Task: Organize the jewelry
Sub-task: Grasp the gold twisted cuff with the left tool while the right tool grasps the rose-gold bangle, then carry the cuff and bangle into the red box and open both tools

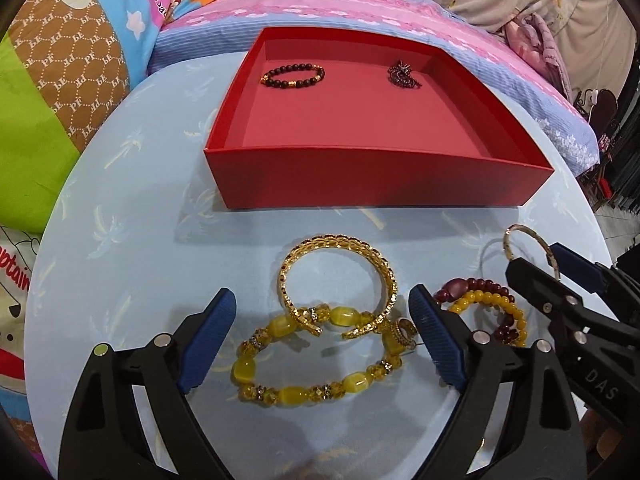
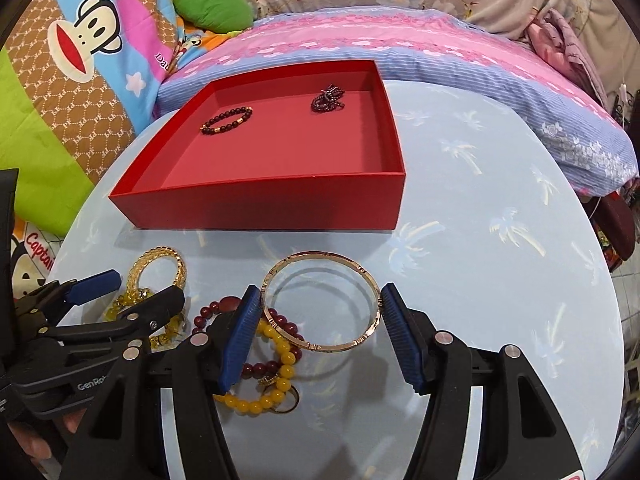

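A red box [image 1: 376, 176] [image 2: 260, 204] holds a dark bead bracelet [image 1: 293, 76] [image 2: 226, 119] and a dark chain bundle [image 1: 403, 75] [image 2: 328, 99]. My left gripper [image 1: 322, 308] is open, its fingers either side of a gold cuff bangle [image 1: 340, 280] and a yellow stone bracelet [image 1: 316, 364]. My right gripper [image 2: 320, 308] is open, with a thin rose-gold bangle [image 2: 320, 304] between its fingers, the pads at or very near its rim. Maroon beads [image 2: 256, 320] [image 1: 480, 286] and yellow beads [image 2: 276, 376] [image 1: 490, 306] lie beside it.
The jewelry lies on a round table with a light blue palm-print cloth [image 2: 500, 240] [image 1: 132, 240]. A bed with pink and blue bedding [image 2: 440, 48] and cartoon pillows [image 2: 80, 60] stands behind the table. A small gold ring [image 2: 286, 402] lies by the yellow beads.
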`<state>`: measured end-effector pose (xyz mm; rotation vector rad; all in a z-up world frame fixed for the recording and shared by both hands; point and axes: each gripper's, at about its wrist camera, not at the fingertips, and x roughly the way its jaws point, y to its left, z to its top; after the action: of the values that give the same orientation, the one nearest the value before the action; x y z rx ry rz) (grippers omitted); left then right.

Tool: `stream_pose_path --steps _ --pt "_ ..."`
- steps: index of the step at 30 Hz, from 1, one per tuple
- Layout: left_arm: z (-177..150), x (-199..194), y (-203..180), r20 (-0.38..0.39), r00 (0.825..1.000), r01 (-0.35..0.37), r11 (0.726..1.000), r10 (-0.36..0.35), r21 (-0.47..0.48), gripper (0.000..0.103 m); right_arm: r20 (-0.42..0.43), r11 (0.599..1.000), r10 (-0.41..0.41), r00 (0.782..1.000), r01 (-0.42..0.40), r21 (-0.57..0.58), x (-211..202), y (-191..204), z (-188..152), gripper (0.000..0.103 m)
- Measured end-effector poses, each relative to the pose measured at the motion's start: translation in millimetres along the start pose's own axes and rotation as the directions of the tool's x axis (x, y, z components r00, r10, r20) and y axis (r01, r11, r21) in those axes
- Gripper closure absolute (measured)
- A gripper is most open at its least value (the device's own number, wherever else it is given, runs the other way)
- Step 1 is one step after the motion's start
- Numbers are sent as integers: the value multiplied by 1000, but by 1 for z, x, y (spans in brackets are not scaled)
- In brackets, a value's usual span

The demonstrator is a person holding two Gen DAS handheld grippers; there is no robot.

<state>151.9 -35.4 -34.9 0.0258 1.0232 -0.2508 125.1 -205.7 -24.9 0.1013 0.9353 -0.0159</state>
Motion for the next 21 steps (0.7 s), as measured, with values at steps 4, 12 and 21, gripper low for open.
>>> stream_pose_path --steps 4,12,21 --pt "0 1 -2 10 1000 -20 1000 20 17 29 -1 1000 -1 1000 1 9 1 -3 -1 44" --pt "1 -2 -2 18 1000 3 999 -4 32 47 -3 1000 5 1000 -5 5 0 -1 -2 44" --pt "4 -26 3 53 998 37 999 -37 8 47 29 1000 14 999 -14 -4 -15 4 1 44"
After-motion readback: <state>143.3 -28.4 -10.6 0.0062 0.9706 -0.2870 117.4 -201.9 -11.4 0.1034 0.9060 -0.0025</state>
